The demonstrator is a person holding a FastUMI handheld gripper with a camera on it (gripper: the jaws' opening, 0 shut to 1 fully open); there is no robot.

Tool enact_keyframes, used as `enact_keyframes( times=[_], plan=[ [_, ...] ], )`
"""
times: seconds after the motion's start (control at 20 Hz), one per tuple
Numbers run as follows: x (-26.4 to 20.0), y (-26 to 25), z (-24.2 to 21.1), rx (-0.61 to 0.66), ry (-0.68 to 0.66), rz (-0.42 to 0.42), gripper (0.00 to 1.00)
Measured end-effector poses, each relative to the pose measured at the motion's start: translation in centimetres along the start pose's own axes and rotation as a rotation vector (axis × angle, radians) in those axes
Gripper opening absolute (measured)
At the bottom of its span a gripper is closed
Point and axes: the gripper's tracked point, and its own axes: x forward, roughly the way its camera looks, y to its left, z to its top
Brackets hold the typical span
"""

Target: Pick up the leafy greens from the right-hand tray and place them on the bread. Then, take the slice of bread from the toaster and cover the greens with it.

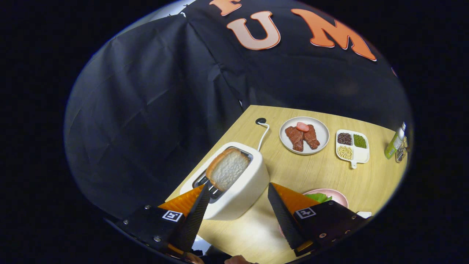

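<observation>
A white toaster (242,183) stands on the wooden table (311,172), with a slice of bread (227,168) sticking up out of its slot. My gripper (238,189) is open, its fingers wide apart above the toaster's near end. The left fingertip (205,192) is close to the lower corner of the slice; the right fingertip (272,190) hangs over the table beside the toaster. Leafy greens (319,198) lie on a pink plate (337,196) behind the right finger, mostly hidden by it.
Beyond the toaster sits a grey plate (322,137) with meat pieces and a pink slice. Right of it is a white divided dish (361,156) of beans. A green bottle (395,143) stands at the far right edge. The toaster's cord (263,134) runs back.
</observation>
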Motion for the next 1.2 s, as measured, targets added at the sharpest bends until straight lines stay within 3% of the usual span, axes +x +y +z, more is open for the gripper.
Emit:
enact_keyframes(
  times=[0.35,0.85,1.05,1.15,1.2],
  plan=[
    [2.7,3.4,1.7,-0.008,0.058,0.000,0.96],
    [7.1,2.8,1.2,0.001,0.188,-0.102,0.92],
    [8.7,2.7,0.6,0.019,0.240,-0.131,0.83],
    [9.2,2.6,0.3,0.021,0.254,-0.139,0.74],
    [9.3,2.4,0.1,0.025,0.261,-0.142,0.65]
  ],
)
